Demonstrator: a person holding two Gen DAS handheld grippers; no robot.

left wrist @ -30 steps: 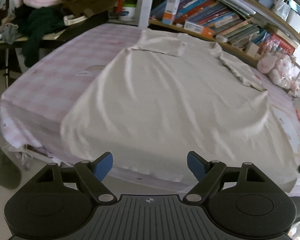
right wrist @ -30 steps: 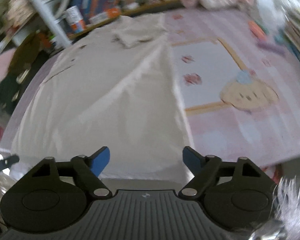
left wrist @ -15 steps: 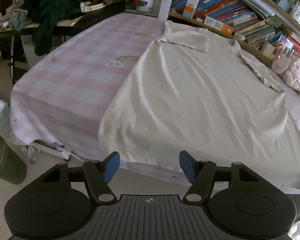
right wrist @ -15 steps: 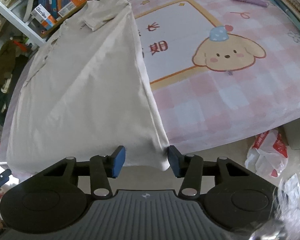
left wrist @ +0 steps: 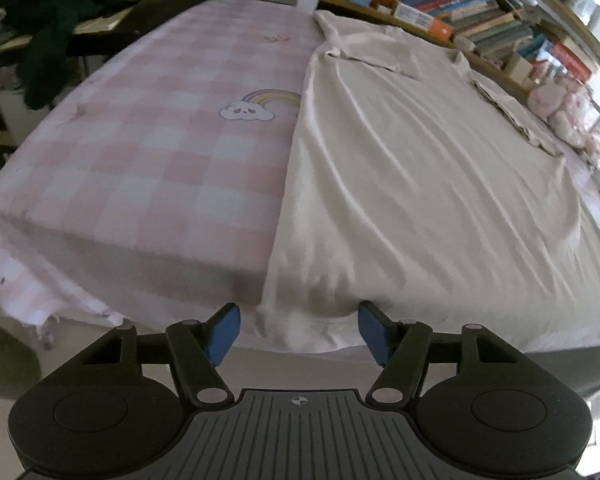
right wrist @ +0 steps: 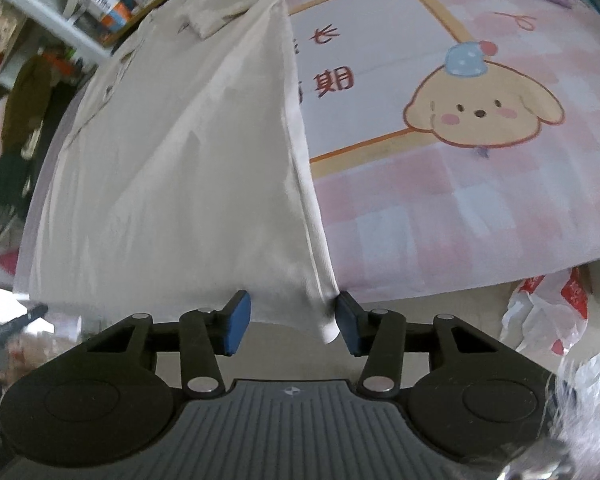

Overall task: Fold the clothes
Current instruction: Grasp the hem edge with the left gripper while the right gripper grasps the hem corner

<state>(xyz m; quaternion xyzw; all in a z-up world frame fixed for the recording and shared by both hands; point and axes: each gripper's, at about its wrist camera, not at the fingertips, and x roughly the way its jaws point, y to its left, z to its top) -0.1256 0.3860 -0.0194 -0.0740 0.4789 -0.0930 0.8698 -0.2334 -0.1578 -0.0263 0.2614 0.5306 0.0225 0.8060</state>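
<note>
Shirt point(left wrist: 420, 184) hem corners sit between my left gripper point(left wrist: 298, 334) and right gripper point(right wrist: 291, 322), both part-open, pads not pressing.

Pink checked bedsheet point(left wrist: 148, 160) printed with rainbow cloud point(left wrist: 256, 107) and cartoon puppy point(right wrist: 484, 108). Bookshelf point(left wrist: 480, 20) along far side. Crumpled plastic bag point(right wrist: 548, 312) on floor.
</note>
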